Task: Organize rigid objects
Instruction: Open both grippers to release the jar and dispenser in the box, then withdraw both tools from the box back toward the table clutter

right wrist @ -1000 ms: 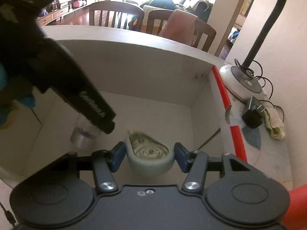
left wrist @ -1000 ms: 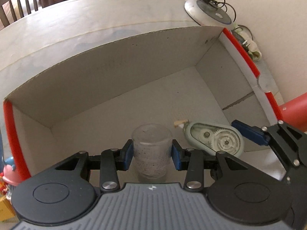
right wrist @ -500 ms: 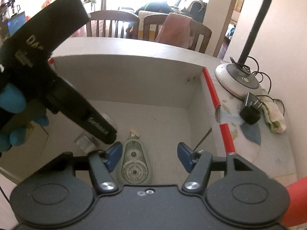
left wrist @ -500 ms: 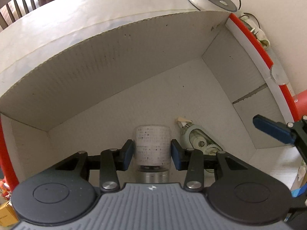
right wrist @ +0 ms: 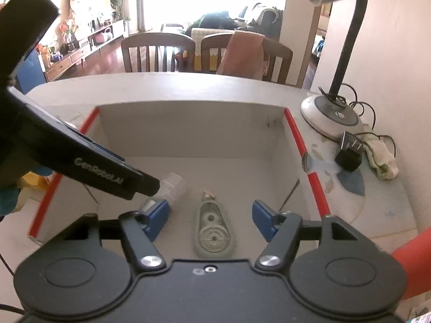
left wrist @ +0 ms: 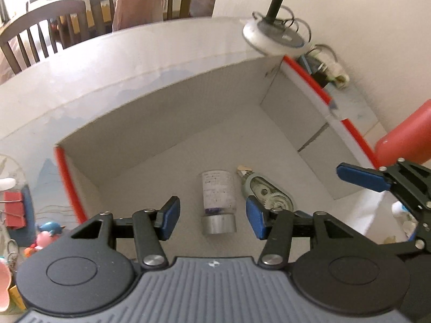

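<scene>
A clear plastic bottle (left wrist: pixel 218 199) with a silver cap lies on the floor of an open cardboard box (left wrist: pixel 161 123) with red-taped edges. A pale green correction tape dispenser (left wrist: pixel 269 196) lies right beside it. My left gripper (left wrist: pixel 212 216) is open and empty, above the bottle. My right gripper (right wrist: pixel 210 219) is open and empty, above the dispenser (right wrist: pixel 212 231). In the right wrist view the bottle (right wrist: pixel 172 185) is partly hidden by the left gripper's body. The right gripper's blue fingertip (left wrist: pixel 361 176) shows in the left wrist view.
A desk lamp base (right wrist: pixel 331 115), a black plug adapter (right wrist: pixel 347 153) and a cloth (right wrist: pixel 382 158) sit on the table right of the box. Small toys and a red binder clip (left wrist: pixel 13 210) lie left of it. Chairs (right wrist: pixel 161 51) stand behind the table.
Both grippers opened and let go. The bottle and the tape dispenser now lie on the box floor. Both grippers have lifted up and back from them.
</scene>
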A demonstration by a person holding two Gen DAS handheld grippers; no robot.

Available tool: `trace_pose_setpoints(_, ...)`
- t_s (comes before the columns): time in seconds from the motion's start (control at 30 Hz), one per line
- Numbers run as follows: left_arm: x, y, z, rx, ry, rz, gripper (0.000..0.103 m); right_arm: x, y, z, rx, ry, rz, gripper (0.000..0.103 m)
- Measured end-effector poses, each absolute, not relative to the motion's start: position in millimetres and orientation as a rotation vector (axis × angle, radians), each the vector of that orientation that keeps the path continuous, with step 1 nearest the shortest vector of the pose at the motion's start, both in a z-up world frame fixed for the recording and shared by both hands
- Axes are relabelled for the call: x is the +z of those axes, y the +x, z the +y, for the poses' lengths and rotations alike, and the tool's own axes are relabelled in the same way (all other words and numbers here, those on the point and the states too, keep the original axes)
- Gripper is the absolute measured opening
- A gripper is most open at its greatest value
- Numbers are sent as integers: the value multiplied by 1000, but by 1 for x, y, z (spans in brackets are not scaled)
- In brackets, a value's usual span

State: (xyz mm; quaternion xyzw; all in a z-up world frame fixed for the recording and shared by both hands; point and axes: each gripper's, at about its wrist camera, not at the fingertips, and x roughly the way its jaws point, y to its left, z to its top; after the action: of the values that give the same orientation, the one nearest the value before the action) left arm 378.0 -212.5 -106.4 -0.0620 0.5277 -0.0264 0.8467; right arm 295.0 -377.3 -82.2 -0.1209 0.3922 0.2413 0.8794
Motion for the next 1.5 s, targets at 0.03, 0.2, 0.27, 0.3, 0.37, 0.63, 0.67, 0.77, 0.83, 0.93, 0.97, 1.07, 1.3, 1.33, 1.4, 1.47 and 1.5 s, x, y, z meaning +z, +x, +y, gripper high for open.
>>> trace_pose_setpoints(0.03, -102, 372, -211, -59, -131, 1100, 53, -80, 292, -376, 504, -248, 812, 71)
trace_pose_setpoints(0.2, -83, 348, -201, -75, -136, 1057, 53, -67, 277, -367, 508, -227, 795, 74)
trace_pose_setpoints(0.27, -77, 338, -198, -82, -139, 1042, 53, -62, 270, -364, 504, -216, 785, 75)
trace_pose_setpoints(0.3, -74, 334, -197, -83, -140, 1034, 53, -60, 266, -362, 503, -211, 783, 75)
trace_pose_setpoints(0.37, -67, 322, -190, -90, -141, 1019, 53, -56, 259, -358, 503, -202, 778, 76)
trace_pose_setpoints(0.63, -42, 274, -161, -113, -162, 965, 53, -38, 224, -342, 502, -159, 739, 84)
trace_pose_setpoints(0.67, -39, 266, -158, -115, -161, 959, 53, -36, 219, -340, 505, -152, 734, 84)
trace_pose_setpoints(0.77, -32, 245, -147, -119, -162, 941, 53, -31, 206, -332, 521, -127, 721, 85)
trace_pose_setpoints(0.83, -27, 231, -138, -120, -165, 929, 53, -29, 196, -325, 527, -118, 717, 86)
trace_pose_setpoints(0.93, -22, 208, -123, -110, -177, 913, 62, -28, 183, -314, 535, -103, 714, 89)
trace_pose_setpoints(0.97, -20, 202, -119, -108, -179, 909, 63, -27, 179, -311, 536, -101, 712, 90)
trace_pose_setpoints(1.07, -17, 181, -103, -106, -189, 900, 63, -25, 167, -300, 545, -92, 704, 92)
trace_pose_setpoints(1.3, -10, 140, -65, -83, -205, 865, 73, -19, 137, -272, 576, -81, 689, 99)
trace_pose_setpoints(1.33, -9, 134, -59, -79, -206, 859, 76, -18, 134, -268, 580, -82, 688, 99)
trace_pose_setpoints(1.4, -9, 124, -47, -64, -200, 852, 77, -18, 129, -260, 586, -81, 692, 99)
trace_pose_setpoints(1.47, -8, 116, -36, -55, -203, 848, 78, -18, 122, -252, 589, -82, 695, 99)
trace_pose_setpoints(1.5, -8, 112, -30, -51, -205, 844, 78, -18, 120, -248, 588, -84, 696, 99)
